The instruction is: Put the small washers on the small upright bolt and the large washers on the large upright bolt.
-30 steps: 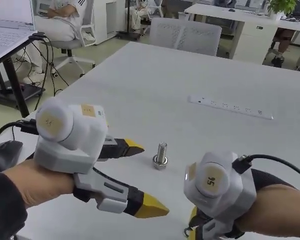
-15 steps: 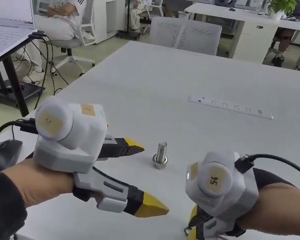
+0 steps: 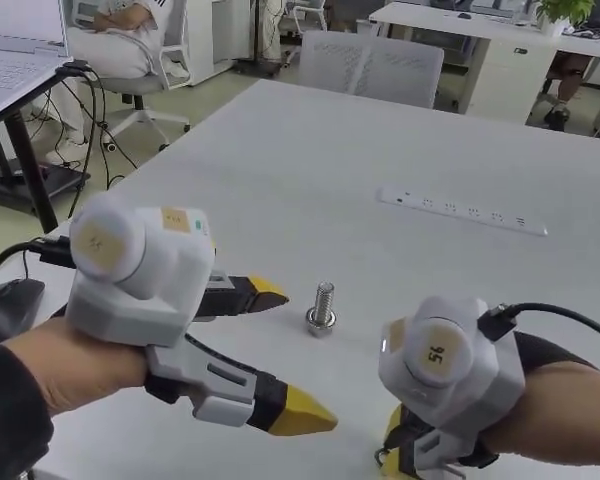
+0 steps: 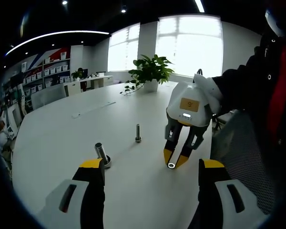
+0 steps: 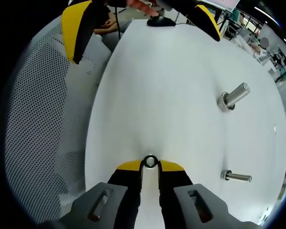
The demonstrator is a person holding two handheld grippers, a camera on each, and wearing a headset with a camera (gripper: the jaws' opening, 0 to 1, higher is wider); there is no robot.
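The large upright bolt stands on the white table, just beyond my left gripper, whose yellow-tipped jaws are wide open and empty. In the left gripper view that gripper frames the large bolt, the thin small bolt and my right gripper. The right gripper is shut on a small metal washer held just above the table near its front edge. To its right lie the large bolt and the small bolt. In the head view the right gripper is at the bottom.
A white power strip lies further back on the table. A grey mesh chair stands at the far edge and another at the near edge. A potted plant sits at the table's far end.
My right gripper has drifted slightly down and to the right in the head view, still shut on the washer. The left gripper has stayed in place.
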